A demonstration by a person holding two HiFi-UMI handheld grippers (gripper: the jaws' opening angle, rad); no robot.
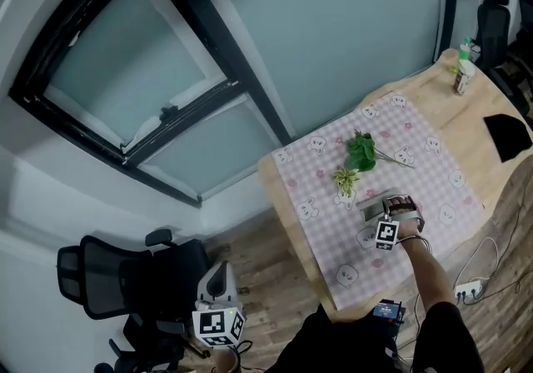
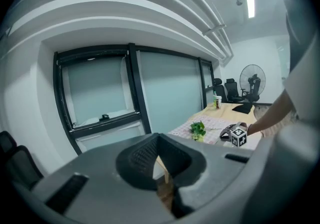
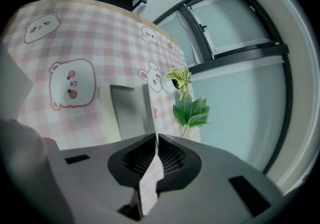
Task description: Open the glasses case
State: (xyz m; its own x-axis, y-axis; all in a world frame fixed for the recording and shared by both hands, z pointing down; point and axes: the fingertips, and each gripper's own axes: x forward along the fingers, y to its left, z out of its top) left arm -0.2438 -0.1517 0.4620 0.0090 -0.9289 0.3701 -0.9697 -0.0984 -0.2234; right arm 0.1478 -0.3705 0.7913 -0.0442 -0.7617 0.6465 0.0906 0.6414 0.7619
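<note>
right now the glasses case [image 1: 375, 199], a flat grey box, lies on the pink checked cloth [image 1: 333, 234] printed with bears, which covers part of the wooden table [image 1: 433, 96]. just beyond the case stand a small white pot [image 1: 346, 182] with pale leaves and a loose sprig of green leaves [image 1: 361, 152].

the right gripper [image 1: 398, 206] is low over the cloth at the near end of the case, with the person's arm reaching in from the bottom edge of the head view. in the right gripper view its jaws stand together with only a thin slit between them and nothing held; the case [image 3: 131, 110] sits just ahead of the tips and a little to their left. whether the tips touch it cannot be told, and the case shows no clear sign of being open.

the left gripper [image 1: 218, 276] hangs off the table, well apart from the case, above a black office chair [image 1: 117, 276] on the wood floor. its jaws meet at the tips [image 2: 159, 140] and grip nothing.
</note>
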